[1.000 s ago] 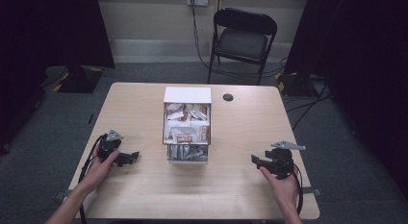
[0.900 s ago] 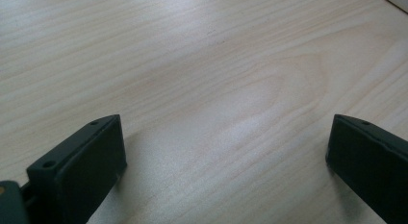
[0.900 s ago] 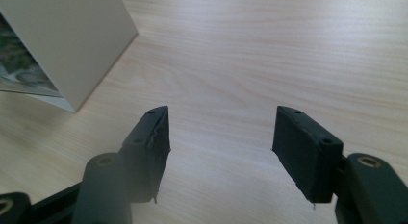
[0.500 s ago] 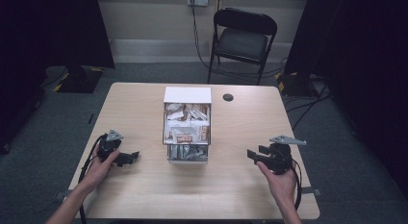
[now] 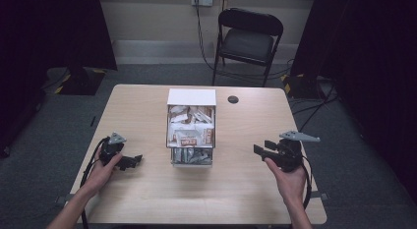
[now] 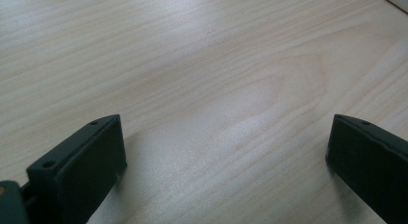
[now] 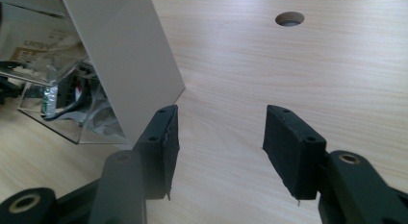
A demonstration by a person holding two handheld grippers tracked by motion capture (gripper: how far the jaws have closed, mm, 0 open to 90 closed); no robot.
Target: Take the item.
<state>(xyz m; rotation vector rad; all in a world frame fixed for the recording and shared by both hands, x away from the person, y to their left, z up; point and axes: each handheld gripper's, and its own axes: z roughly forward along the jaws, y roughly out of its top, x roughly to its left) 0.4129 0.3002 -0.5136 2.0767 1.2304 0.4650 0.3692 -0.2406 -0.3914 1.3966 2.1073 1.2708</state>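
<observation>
- A clear plastic box [image 5: 191, 135] packed with snack packets [image 5: 191, 127] stands upright at the middle of a light wooden table [image 5: 147, 199], its white lid panel [image 5: 192, 97] on the far side.
- The left gripper [image 5: 134, 161] rests low on the table, near the box's left side but well apart from it; in the left gripper view its two black jaws stand wide over bare wood, with nothing between them.
- The right gripper [image 5: 259, 150] is held above the table to the right of the box, pointing toward it; its jaws have just been closing and stand partly apart, gripping nothing.
- In the right gripper view, the box's white panel [image 7: 120, 56] and clear wall [image 7: 62, 108] show just beyond the left jaw, not touching it.
- A round cable hole [image 5: 233, 99] sits in the tabletop beyond the box, and a black folding chair [image 5: 248, 40] stands behind the table.
</observation>
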